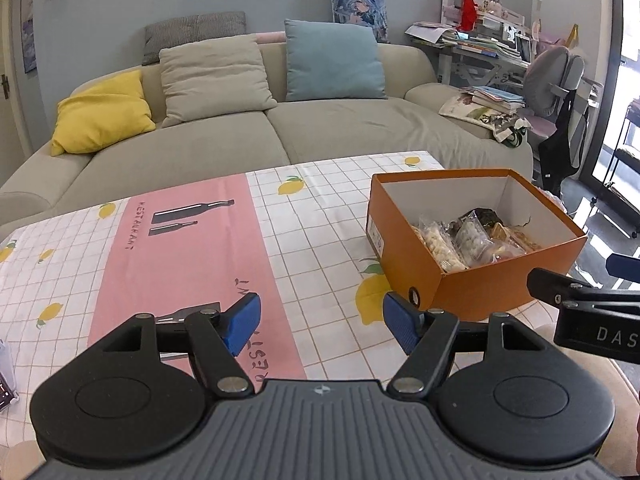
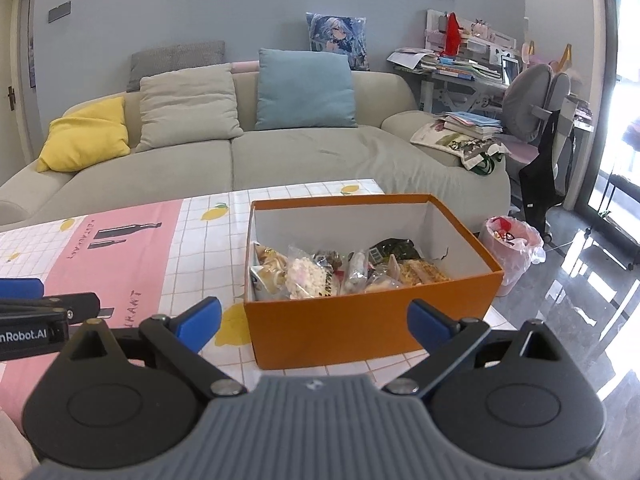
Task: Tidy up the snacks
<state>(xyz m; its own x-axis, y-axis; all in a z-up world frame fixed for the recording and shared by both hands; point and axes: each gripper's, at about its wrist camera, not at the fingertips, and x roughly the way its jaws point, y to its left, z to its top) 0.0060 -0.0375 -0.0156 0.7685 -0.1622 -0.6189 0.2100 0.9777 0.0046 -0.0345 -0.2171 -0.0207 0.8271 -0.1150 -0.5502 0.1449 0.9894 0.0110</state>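
An orange cardboard box [image 1: 500, 284] [image 2: 360, 332] stands on the table's right part. Several bagged snacks [image 1: 468, 240] [image 2: 332, 272] lie inside it. My left gripper [image 1: 320, 324] hovers over the tablecloth, left of the box, open, with nothing between its blue pads. My right gripper [image 2: 314, 324] is open too, its jaws spread in front of the box's near wall without touching it. The right gripper's side [image 1: 592, 308] shows at the right edge of the left wrist view. The left gripper's side [image 2: 36, 320] shows at the left edge of the right wrist view.
The table carries a pink and white lemon-print tablecloth [image 1: 192, 264] [image 2: 120, 264]. A beige sofa [image 1: 240, 132] with cushions stands behind it. A pink-lined waste bin [image 2: 510, 248] sits on the floor right of the table. A cluttered desk and chair [image 2: 532, 92] stand at the back right.
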